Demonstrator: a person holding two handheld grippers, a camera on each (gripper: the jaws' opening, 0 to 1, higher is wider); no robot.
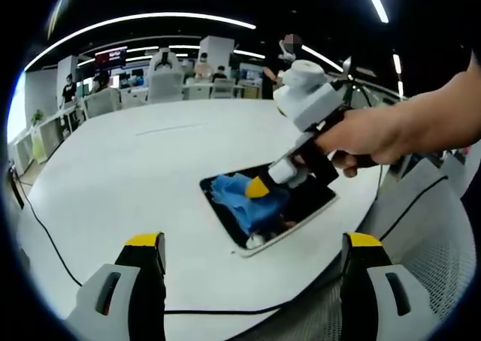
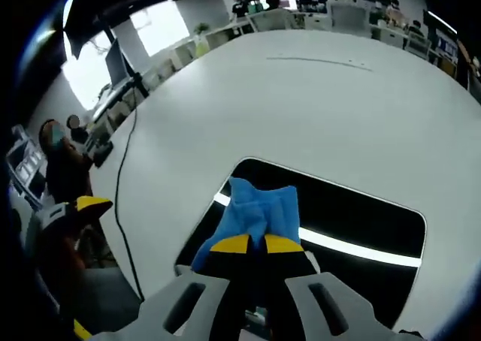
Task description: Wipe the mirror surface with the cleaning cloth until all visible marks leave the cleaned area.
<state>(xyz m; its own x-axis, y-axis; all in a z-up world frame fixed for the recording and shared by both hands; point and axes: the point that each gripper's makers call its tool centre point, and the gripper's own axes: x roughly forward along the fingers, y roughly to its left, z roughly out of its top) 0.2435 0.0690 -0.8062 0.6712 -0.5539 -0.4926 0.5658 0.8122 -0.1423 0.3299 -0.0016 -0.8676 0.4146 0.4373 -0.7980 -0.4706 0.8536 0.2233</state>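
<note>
A rectangular mirror (image 1: 319, 198) (image 2: 353, 206) with a white rim lies flat on the white table near its edge. A crumpled blue cleaning cloth (image 1: 240, 198) (image 2: 259, 209) rests on the mirror glass. My right gripper (image 2: 249, 245) is shut on the cloth's near end and presses it onto the mirror; it also shows in the left gripper view as the right gripper (image 1: 263, 187), held by a hand. My left gripper (image 1: 252, 243) hangs open above the table's near edge, short of the mirror, holding nothing. In the right gripper view the left gripper (image 2: 79, 206) appears at far left.
The round white table (image 1: 135, 168) (image 2: 316, 101) stretches beyond the mirror. A black cable (image 1: 45, 236) (image 2: 124, 206) trails along its edge. A mesh chair back (image 1: 428, 258) stands at the right. Desks, chairs and people fill the office behind.
</note>
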